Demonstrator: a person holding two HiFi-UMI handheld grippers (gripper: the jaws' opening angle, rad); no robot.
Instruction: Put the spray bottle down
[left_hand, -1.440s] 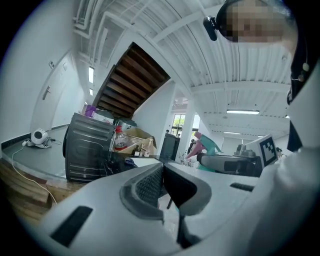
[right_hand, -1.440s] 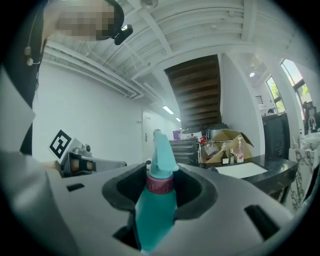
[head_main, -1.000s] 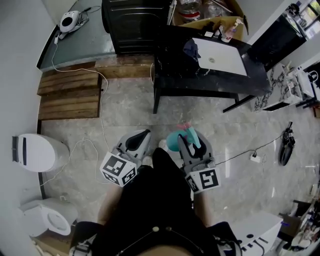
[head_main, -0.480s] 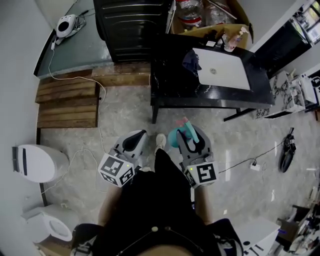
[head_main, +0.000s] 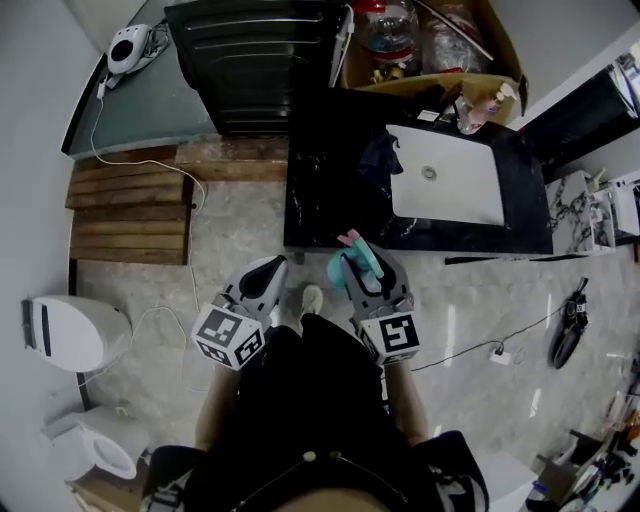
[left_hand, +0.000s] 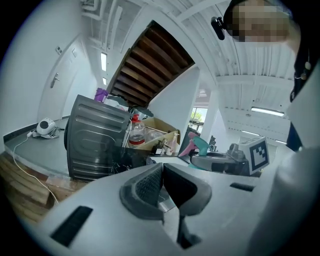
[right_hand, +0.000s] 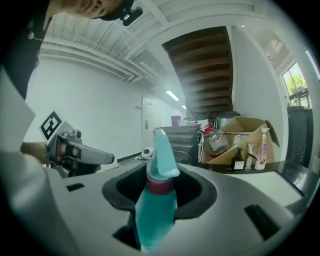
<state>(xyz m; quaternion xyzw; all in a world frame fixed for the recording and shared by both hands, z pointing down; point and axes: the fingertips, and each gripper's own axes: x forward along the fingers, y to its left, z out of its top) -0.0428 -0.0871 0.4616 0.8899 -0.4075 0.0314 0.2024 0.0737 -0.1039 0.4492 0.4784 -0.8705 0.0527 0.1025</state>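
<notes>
1. The right hand-held gripper (head_main: 356, 268) pinches the spray bottle (head_main: 347, 268). In the right gripper view its two dark pads close on either side of the bottle's teal body (right_hand: 156, 210), just below the magenta collar.
2. The spray bottle stands upright in that grip, with its teal spray head above the jaws. In the head view it is held in the air at the near edge of the black worktop (head_main: 325, 195), not resting on anything.
3. The left hand-held gripper (head_main: 262, 278) is just beside the right one, on the person's left. Its jaws are pressed together with nothing between them, and the ribbed pads (left_hand: 150, 185) meet at the front.
4. A white sink (head_main: 445, 178) is set into the worktop.
5. An open cardboard box (head_main: 500, 60) with bottles in it stands at the far side of the worktop.
6. A dark ribbed appliance (head_main: 250, 60) stands to the left of the box.
7. Wooden planks (head_main: 130, 205) lie on the grey floor (head_main: 240, 215), to the left of the worktop.
</notes>
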